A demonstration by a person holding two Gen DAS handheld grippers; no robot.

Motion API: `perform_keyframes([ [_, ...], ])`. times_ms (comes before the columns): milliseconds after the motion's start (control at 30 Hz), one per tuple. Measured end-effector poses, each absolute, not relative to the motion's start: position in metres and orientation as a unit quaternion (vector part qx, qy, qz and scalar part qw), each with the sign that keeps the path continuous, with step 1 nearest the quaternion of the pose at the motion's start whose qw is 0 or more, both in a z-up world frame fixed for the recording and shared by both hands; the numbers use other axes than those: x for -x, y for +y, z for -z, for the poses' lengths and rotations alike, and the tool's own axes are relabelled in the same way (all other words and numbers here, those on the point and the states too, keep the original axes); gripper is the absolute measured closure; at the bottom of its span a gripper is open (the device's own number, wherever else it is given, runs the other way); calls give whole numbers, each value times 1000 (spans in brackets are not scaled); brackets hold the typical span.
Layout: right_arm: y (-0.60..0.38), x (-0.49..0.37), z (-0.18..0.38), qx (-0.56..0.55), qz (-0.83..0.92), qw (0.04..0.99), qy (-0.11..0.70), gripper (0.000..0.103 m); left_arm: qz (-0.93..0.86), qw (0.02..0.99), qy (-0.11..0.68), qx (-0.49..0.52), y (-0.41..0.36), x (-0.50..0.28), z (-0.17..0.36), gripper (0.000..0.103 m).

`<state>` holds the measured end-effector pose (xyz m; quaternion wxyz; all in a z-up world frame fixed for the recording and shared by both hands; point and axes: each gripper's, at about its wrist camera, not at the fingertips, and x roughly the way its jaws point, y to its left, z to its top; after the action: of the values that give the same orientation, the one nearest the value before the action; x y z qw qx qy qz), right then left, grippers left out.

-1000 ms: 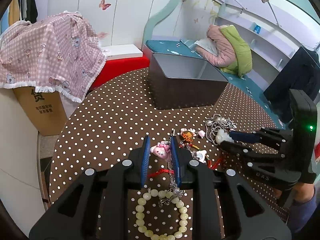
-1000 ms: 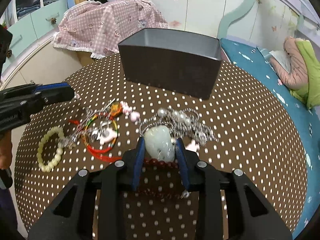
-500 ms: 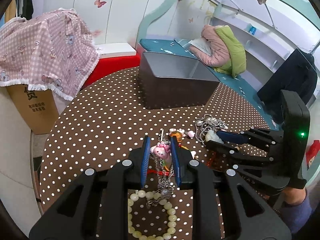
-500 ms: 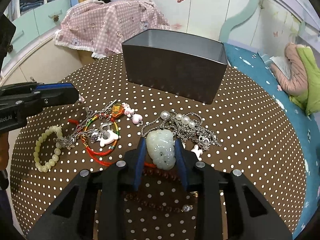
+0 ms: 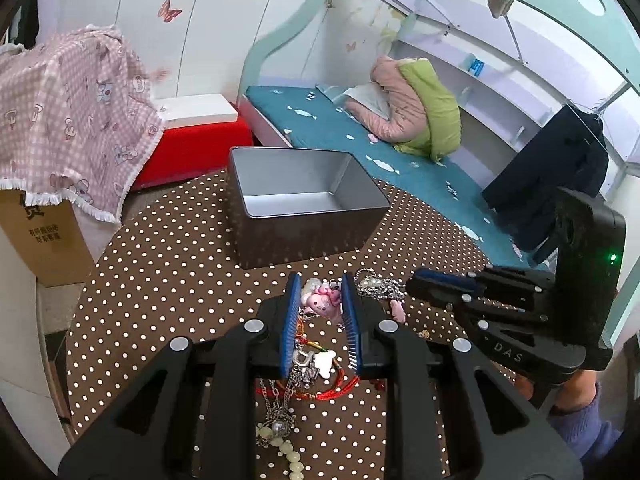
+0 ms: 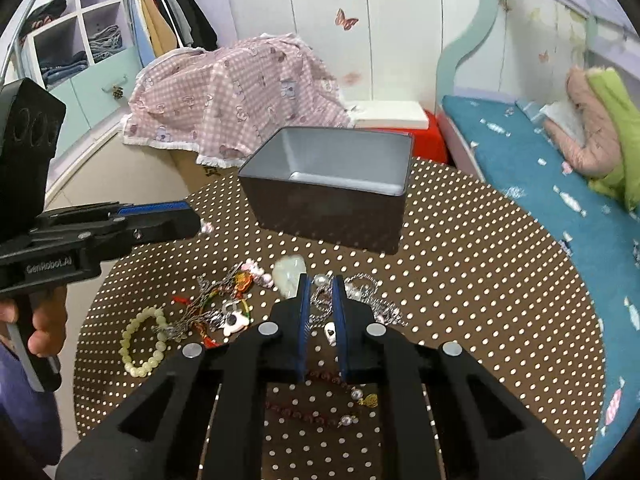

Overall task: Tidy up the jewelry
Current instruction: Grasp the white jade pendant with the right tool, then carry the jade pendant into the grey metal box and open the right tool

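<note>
Both grippers lift jewelry toward the tin

The left gripper (image 5: 320, 304) is clamped on a glossy pink charm (image 5: 321, 300), its tangled chains trailing to the polka-dot tabletop (image 5: 168, 280); the right gripper (image 6: 319, 300), jaws just closing, pinches a silvery chain (image 6: 320, 300), the jade pendant (image 6: 289, 272) having slipped out leftward. The open metal box (image 5: 296, 204) waits beyond.

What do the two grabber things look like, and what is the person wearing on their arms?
Both grabbers are black plastic with silver round bolts and blue ribbed pads inside the fingers. The right gripper has a boxy black block with a small green light and the letters "DAS". The left gripper says "GenRobot.AI". The person wears purple sleeves.
</note>
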<state>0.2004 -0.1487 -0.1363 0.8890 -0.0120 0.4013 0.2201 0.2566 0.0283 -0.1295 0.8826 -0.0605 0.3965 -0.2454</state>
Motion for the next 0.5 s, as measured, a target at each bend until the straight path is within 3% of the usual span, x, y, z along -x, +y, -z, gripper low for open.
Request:
perform_keyframes([
  [100, -143, -199, 144, 18, -222, 890, 397, 66, 240, 883, 398, 67, 33, -254, 134, 82],
  [500, -90, -233, 175, 144, -261, 861, 412, 67, 221, 884, 406, 70, 54, -254, 147, 82],
])
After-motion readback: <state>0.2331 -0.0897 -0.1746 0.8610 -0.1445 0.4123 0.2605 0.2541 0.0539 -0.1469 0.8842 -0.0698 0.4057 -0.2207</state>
